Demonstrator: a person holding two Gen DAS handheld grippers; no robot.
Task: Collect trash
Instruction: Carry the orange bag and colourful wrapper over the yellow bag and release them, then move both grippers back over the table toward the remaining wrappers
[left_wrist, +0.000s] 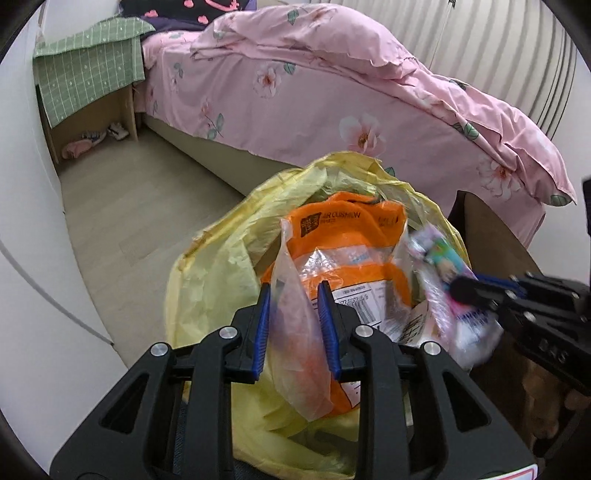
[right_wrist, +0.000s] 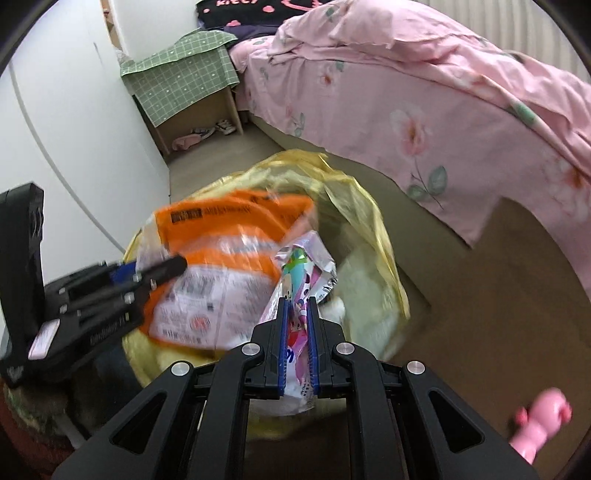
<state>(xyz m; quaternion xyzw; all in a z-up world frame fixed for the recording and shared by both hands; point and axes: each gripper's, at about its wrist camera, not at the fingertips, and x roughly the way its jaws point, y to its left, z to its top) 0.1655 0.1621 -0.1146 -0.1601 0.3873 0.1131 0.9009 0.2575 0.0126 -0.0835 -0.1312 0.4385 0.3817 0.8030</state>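
Left gripper (left_wrist: 294, 295) jaws pinch orange mailer's (left_wrist: 351, 236) clear flap, right gripper (right_wrist: 298, 308) jaws clamp pink wrapper (right_wrist: 306, 266), both over yellow bag (left_wrist: 221, 266) mouth for dropping in.

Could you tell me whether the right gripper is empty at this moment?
No, the right gripper is shut on a pink cartoon-printed wrapper above the yellow trash bag.

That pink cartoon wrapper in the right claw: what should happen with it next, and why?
Probably open the right claw and drop it. The pink wrapper is clamped right above the open yellow trash bag, where the orange package already sits.
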